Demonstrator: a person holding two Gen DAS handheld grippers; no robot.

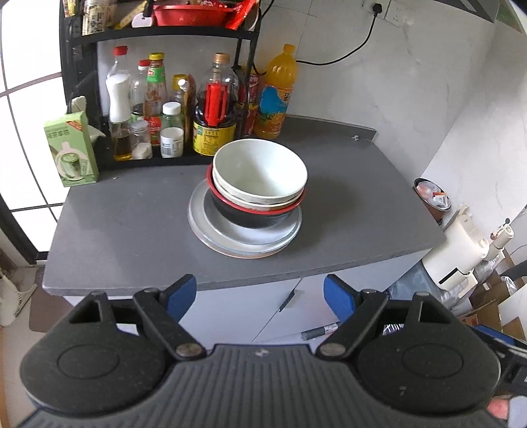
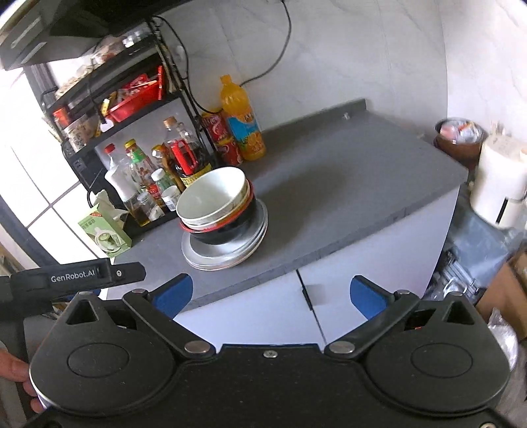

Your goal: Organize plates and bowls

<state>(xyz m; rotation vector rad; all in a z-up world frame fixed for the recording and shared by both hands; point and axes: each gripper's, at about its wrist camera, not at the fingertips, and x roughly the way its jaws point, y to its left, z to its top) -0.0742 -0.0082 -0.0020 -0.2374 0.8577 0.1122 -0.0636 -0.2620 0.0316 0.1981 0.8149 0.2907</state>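
The stack sat mid-counter, w/ all dishes in one pile: a white bowl on top, nested in a 2nd white bowl whose rim showed just below it, both inside a black bowl w/ a red rim, and that stood on grey plates. At least two plates were stacked, the lowest showing an orange-ish edge at the near side. The bowls sat off-centre on the plates, toward the far right, leaving bare plate at the near left. In the right wrist view the same stack looked tilted, the plates fanned a bit at their right edge. Both tools hung back off the near edge of the counter, well apart from the stack. The left gripper had its blue pads spread wide, nothing between them; the right gripper was likewise spread, empty, pads over the cabinet doors. Far left of the stack stood a black rack w/ sauce and oil bottles on its lower level and a red basket above. An orange juice bottle stood just right of the rack, a green carton at the rack's near left. A bin stood on the floor to the right, beyond the counter.
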